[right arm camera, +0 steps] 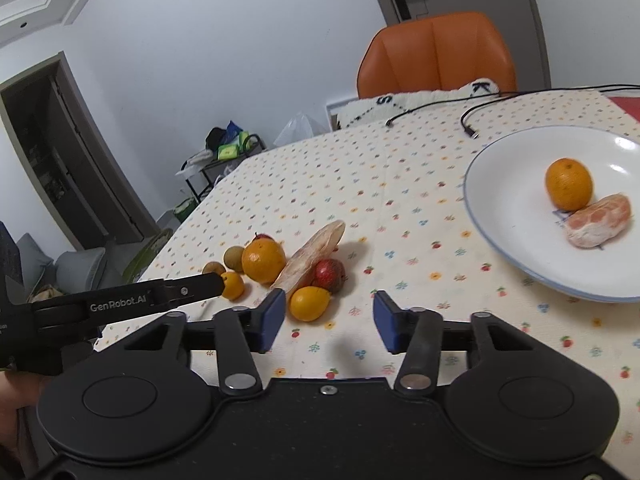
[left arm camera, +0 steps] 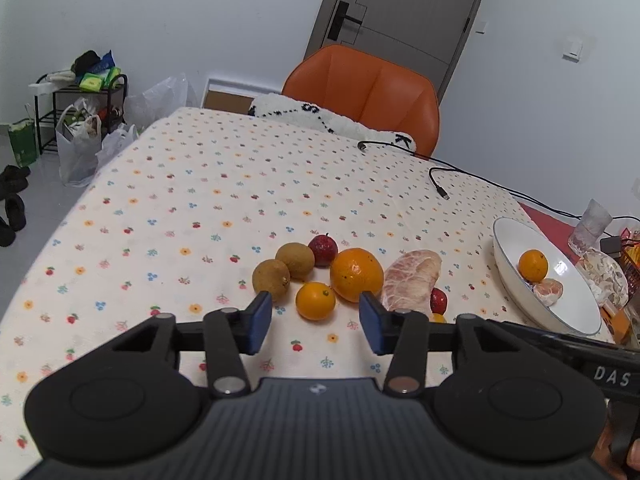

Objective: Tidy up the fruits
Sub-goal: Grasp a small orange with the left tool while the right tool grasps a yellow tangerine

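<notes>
Left gripper (left arm camera: 316, 322): jaws spread wide and carrying nothing, poised just near of the fruit pile with the small orange (left arm camera: 315, 301) lined up between its blue pads, which looks like the next pick.

Right gripper (right arm camera: 329, 320): also released and empty, hanging over bare tablecloth (right arm camera: 400, 216) between the pile and the plate, probably waiting its turn.

Fruit pile: clustered at the near middle of the table, with a big orange (left arm camera: 356, 274), two brown round fruits (left arm camera: 271, 280) to its left, a red fruit (left arm camera: 323, 249) behind, and a peeled pomelo piece (left arm camera: 412, 278) to the right.

More at the pile's right edge: a second red fruit (right arm camera: 329, 274) and a small yellow-orange fruit (right arm camera: 310, 303) tucked against the pomelo.

White plate (left arm camera: 508, 264): off to the right, already holding an orange (right arm camera: 569, 184) and a peeled citrus piece (right arm camera: 600, 221), so it reads as the collecting spot.

Progress: early, two in and most of the fruit left out.

Watch for: round fruits touching, so one nudge could roll its neighbours.
</notes>
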A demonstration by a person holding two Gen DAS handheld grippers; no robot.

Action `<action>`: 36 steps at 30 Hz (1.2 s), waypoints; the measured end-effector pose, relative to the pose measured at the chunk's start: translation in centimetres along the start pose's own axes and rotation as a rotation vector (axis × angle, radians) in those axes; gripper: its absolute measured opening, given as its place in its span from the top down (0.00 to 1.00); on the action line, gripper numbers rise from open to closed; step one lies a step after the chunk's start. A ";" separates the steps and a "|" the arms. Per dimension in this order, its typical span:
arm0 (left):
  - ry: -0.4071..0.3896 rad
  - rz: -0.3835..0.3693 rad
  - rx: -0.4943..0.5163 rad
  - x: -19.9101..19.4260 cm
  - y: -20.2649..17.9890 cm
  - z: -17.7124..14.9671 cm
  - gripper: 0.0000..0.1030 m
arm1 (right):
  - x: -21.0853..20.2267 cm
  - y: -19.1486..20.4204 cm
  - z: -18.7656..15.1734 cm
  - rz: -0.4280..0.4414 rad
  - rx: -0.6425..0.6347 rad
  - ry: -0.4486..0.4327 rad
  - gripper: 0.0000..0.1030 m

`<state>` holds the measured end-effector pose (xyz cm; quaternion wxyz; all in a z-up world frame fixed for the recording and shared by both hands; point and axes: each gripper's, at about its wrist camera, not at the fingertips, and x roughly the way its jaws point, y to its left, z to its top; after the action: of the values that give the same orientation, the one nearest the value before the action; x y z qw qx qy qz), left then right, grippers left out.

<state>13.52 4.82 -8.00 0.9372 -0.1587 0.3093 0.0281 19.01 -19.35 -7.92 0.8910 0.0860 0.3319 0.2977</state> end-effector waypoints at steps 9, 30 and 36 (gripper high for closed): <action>0.014 -0.020 -0.010 1.3 0.0 -0.1 0.60 | 1.6 0.5 0.1 0.011 -0.010 0.039 0.63; -0.011 -0.024 -0.009 1.1 -0.6 0.6 0.78 | 2.0 0.4 0.6 0.049 -0.017 0.041 0.77; -0.028 -0.051 0.019 0.2 -2.3 1.0 0.78 | 0.2 -0.5 0.8 0.038 -0.004 0.001 0.77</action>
<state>14.59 2.97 -6.74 0.9433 -0.1573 0.2921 0.0035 19.84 -19.61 -7.56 0.8852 0.0904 0.3302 0.3151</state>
